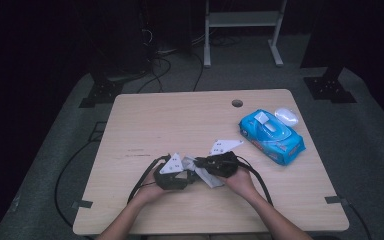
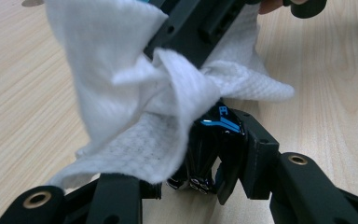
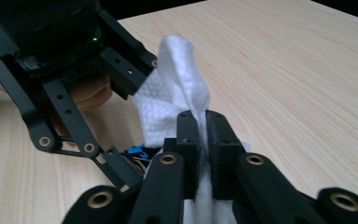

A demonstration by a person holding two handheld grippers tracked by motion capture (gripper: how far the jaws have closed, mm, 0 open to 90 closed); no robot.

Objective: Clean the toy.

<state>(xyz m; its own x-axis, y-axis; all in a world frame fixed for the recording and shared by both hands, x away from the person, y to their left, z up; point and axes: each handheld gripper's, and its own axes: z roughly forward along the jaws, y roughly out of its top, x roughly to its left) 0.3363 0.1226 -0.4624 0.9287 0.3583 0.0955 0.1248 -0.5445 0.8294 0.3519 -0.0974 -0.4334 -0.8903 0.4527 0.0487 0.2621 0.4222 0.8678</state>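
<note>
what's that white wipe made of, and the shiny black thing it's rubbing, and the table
White wipe: soft nonwoven cloth, likely; embossed dimples, limp folds. Shiny black thing: glossy, mirror-like highlights, probably plastic or glass. Table: pale wood-grain top, matte, perhaps laminate.

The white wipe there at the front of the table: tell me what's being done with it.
A person at a wooden table works with a tool in each hand. The left tool is clamped on a small glossy black object with blue markings, and the right tool pinches a white wipe, which lies draped over that object, so it looks like wiping or wrapping. A blue wipes pack lies to the right, with its white lid beside it.
</note>
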